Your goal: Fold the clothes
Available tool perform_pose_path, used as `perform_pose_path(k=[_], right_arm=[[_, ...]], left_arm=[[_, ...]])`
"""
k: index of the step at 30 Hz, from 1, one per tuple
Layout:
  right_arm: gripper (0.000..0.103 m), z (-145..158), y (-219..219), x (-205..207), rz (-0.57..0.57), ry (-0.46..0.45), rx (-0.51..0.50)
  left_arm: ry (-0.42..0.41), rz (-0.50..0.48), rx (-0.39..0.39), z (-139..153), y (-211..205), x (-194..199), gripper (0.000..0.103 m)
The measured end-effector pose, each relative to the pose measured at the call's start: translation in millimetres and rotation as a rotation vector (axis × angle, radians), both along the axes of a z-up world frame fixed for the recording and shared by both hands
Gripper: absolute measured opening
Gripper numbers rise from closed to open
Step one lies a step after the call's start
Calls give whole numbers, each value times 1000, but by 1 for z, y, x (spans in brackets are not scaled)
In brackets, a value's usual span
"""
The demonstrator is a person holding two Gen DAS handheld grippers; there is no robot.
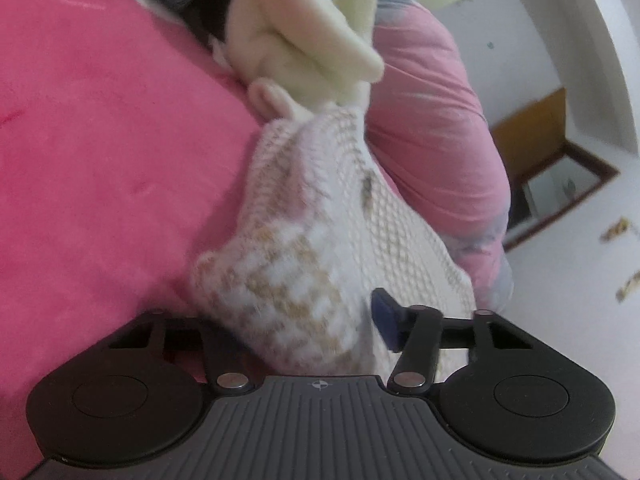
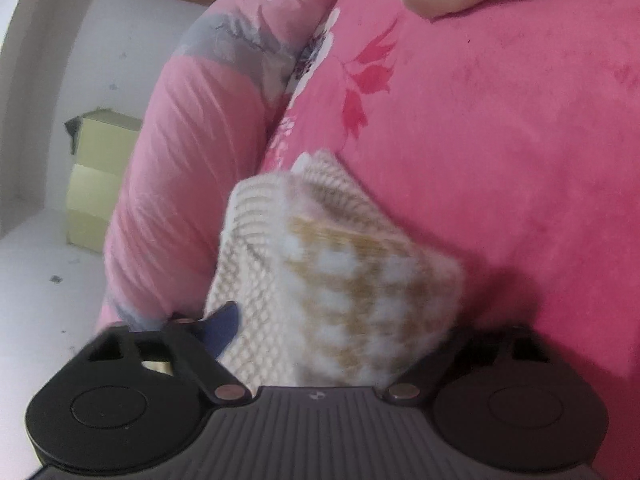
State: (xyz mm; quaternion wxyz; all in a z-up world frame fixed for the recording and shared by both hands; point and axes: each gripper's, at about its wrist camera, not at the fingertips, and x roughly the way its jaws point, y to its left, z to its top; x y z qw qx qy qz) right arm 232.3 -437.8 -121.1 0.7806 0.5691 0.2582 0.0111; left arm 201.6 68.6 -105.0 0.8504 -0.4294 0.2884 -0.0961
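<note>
Cream-and-tan knitted woollen garment: soft, light, floppy, bunched on pink bed. Left tool and right tool each clamp a bundle; regrip edges at 12 o'clock.

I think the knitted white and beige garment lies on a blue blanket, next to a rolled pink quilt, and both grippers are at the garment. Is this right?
Not quite: the blanket under the knitted garment is pink with red flower prints, not blue, as the right wrist view shows. Only the pads on the fingers are blue. The rest holds: the rolled pink quilt lies beside it, and both grippers are at the garment.
</note>
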Motion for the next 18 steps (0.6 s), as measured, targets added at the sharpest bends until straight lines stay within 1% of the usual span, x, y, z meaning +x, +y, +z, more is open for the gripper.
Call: perform_pose_path(k=[1,2,3,4,6,10,13,16,18], right_arm=[[58,-2,0,-1,-10,7,12],[47,-3,0,-2,-19,14,25],[28,-5,-1,-3,-29,20,39],[24,-6,-2,-6,-35,15,66],[20,-9,-4,-13,-48,5,117],[15,9,3,-28,-42,-36,99],[14,25,11,-48,-22,-47,72],[14,35,17,-80,3,-52,71],[14,33,17,-110,21,-62,126]], left_arm=[[5,3,-8,0,2,1,35],[4,4,-19,0,4,1,26],[0,1,-31,0,6,1,20],[-5,-5,-42,1,8,1,17],[-16,-18,-43,7,8,1,11],[-45,-30,-42,23,14,-9,9],[-59,-34,-57,34,23,-24,9],[-69,-56,-53,44,37,-47,9],[-71,-78,-41,50,48,-70,9]])
